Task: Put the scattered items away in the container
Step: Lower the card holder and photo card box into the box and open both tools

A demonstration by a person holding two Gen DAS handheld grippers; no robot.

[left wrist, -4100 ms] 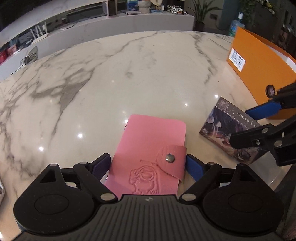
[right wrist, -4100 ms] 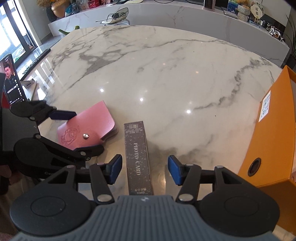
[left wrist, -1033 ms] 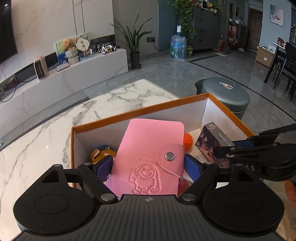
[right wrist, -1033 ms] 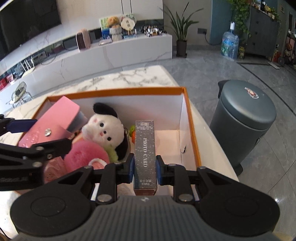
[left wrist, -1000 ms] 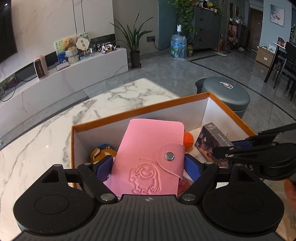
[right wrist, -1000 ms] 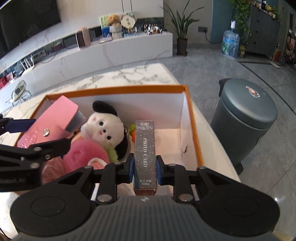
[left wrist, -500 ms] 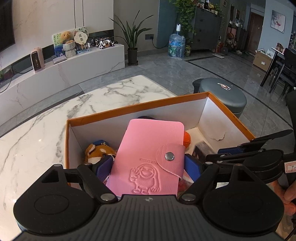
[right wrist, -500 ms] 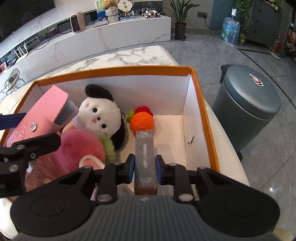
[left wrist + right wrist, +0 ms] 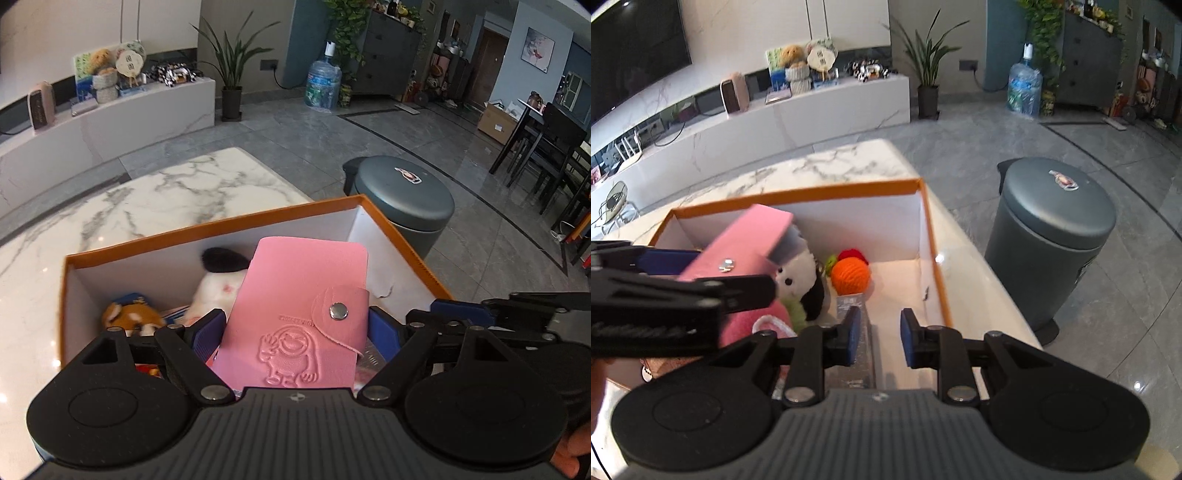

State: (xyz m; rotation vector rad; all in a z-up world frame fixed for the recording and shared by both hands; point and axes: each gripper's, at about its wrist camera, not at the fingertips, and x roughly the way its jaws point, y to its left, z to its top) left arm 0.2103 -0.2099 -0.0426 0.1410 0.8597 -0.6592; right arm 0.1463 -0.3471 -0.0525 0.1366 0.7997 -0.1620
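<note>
left gripper (image 9: 297, 328) clamps the pink card holder (image 9: 295, 302) above the orange box (image 9: 207, 230). only the right wrist view shows the right gripper (image 9: 877, 334) spread, with the photo card box (image 9: 854, 332) lying free below beside the orange ball (image 9: 850, 276) and panda plush (image 9: 798, 277). grey bin (image 9: 1056, 236) stands right of the table.

Count from my two views: 1 orange box (image 9: 932, 254) on the surface (image 9: 155, 192). 1 pink card holder (image 9: 295, 314). 1 photo-card box (image 9: 854, 306). 1 black-and-white plush (image 9: 801, 277), 1 brown plush (image 9: 129, 319), 1 pink plush (image 9: 753, 321). 1 orange knitted ball (image 9: 850, 276), 1 red knitted piece (image 9: 852, 254) behind it. 2 grippers: my left (image 9: 295, 334), my right (image 9: 877, 332). Off the surface: 1 grey bin (image 9: 1052, 240), 1 water jug (image 9: 1023, 90).
</note>
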